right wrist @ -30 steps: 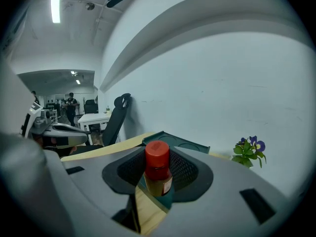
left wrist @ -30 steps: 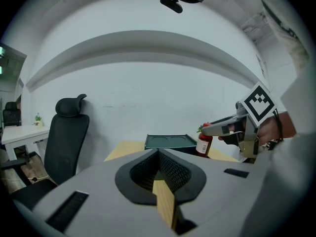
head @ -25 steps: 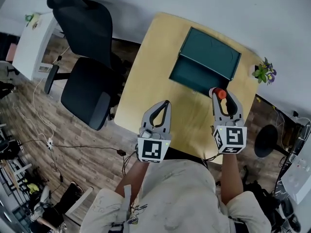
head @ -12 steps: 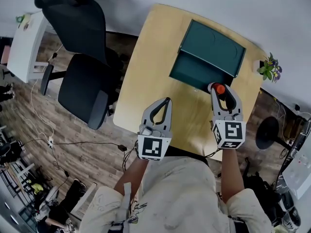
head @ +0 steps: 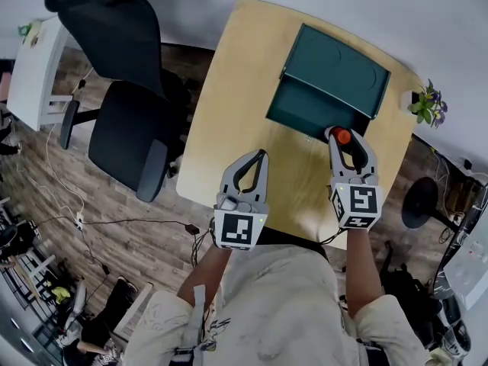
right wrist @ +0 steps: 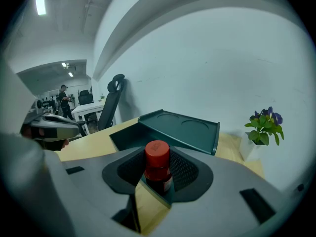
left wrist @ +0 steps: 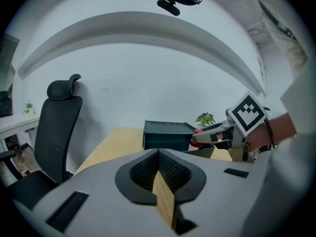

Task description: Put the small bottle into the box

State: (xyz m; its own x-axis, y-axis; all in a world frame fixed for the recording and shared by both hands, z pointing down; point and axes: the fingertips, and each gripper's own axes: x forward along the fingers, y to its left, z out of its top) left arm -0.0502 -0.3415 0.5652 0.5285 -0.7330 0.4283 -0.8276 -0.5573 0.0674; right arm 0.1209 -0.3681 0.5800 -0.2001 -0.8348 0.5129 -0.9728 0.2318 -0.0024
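A red-capped small bottle [right wrist: 157,154], a dark teal box [head: 339,67], a pale yellow table [head: 229,120], a black chair [head: 126,143] and a purple-flowered green plant [head: 428,105].

A pale wooden table with rounded corners [head: 229,105] fills the middle of the head view. At its nine o'clock stands a black padded office chair with a headrest and armrests [head: 126,139], its seat edge close to the tabletop's side. At the table's two o'clock corner sits a small green plant with purple flowers in a white pot [head: 428,105], just beside the plain white wall [head: 427,21]. A white desk [head: 34,67] stands at the chair's ten o'clock. Thin white and black cables [head: 114,223] trail over the brown wood-plank floor [head: 91,265] at the table's seven o'clock. A black round disc-shaped object [head: 418,202] lies at four o'clock.
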